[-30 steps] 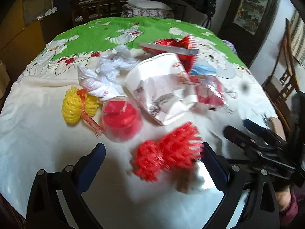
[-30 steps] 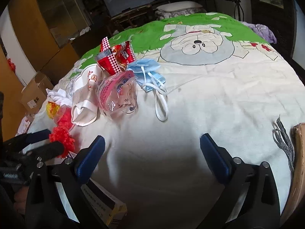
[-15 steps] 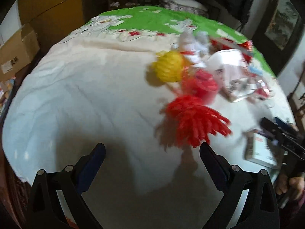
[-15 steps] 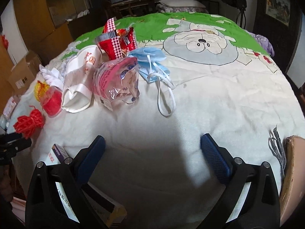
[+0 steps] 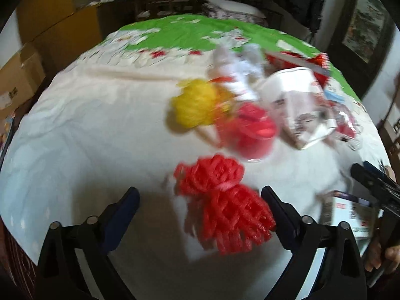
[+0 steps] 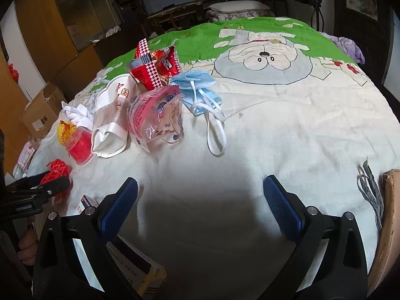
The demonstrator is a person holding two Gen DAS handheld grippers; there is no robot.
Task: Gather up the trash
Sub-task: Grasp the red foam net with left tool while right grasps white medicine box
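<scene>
A red foam net [image 5: 222, 200] lies on the white cloth between the fingers of my left gripper [image 5: 200, 200], nearer the right finger. The jaws are closing and the pads are not pressing on it. Beyond it sit a yellow foam net [image 5: 195, 105], a red plastic cup [image 5: 250, 130], a crushed white paper cup [image 5: 297, 100] and crumpled tissue [image 5: 240, 67]. My right gripper [image 6: 200, 192] stands open over bare cloth. Ahead of it lie a pink clear bag [image 6: 157, 115], a blue face mask [image 6: 197, 87] and a red snack packet [image 6: 155, 67].
A small printed box [image 5: 350, 215] lies near the table's front edge between the two grippers. Cardboard boxes [image 6: 40, 115] stand on the floor to the left. A wooden chair back [image 6: 390, 225] rises at the right edge. The green half of the cloth [image 6: 250, 32] lies beyond the litter.
The left gripper has swung over and down to the red foam net, which now lies between its fingers, and its jaws have narrowed a little. The right gripper has stayed put.
</scene>
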